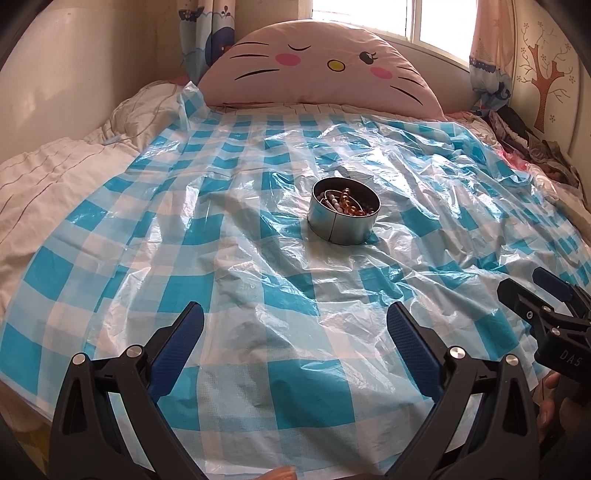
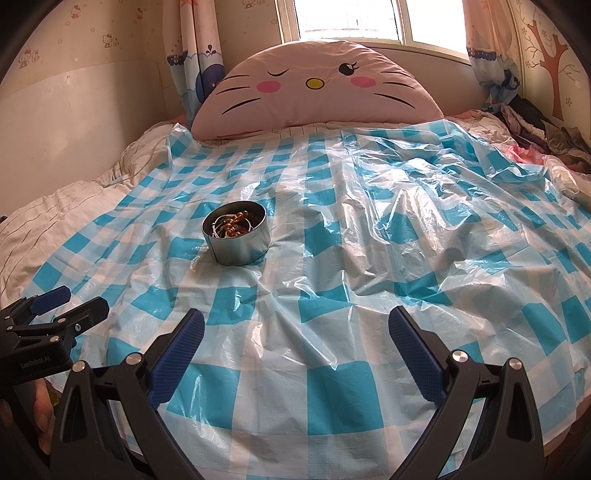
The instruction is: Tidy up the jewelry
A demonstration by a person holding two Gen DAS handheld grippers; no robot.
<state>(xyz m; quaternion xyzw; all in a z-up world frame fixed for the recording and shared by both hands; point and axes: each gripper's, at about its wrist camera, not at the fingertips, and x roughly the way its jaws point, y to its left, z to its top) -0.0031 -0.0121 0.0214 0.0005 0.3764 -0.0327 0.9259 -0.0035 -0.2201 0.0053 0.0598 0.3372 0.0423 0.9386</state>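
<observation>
One round metal tin (image 1: 345,210) sits upright near the middle of a bed, on a crinkled blue-and-white checked plastic sheet (image 1: 229,280). Inside the tin lies a tangle of jewelry: amber beads (image 1: 351,205), a strand of small white beads (image 1: 333,198), and what looks like a thin wire hoop or bangle. No jewelry shows anywhere on the sheet around the tin, so the gathering appears largely done, or possibly not yet begun if pieces are meant to come out and be sorted; the views do not settle which. No lid is in sight. Nearer the cameras, both claws hover low over the sheet, well short of the tin. The left gripper (image 1: 295,328) has its blue-padded fingers spread wide and holds nothing. The right gripper (image 2: 295,328) is likewise spread wide and empty, and it sits to the right of the tin, level with the left one. A bit of a hand (image 1: 550,402) shows behind the right tool. Beyond the tin, a large pink cat-face cushion (image 1: 317,70) leans at the head of the bed under a bright window (image 1: 406,18), with patterned curtains at either side and rumpled pale bedding (image 1: 55,177) along the left edge.
</observation>
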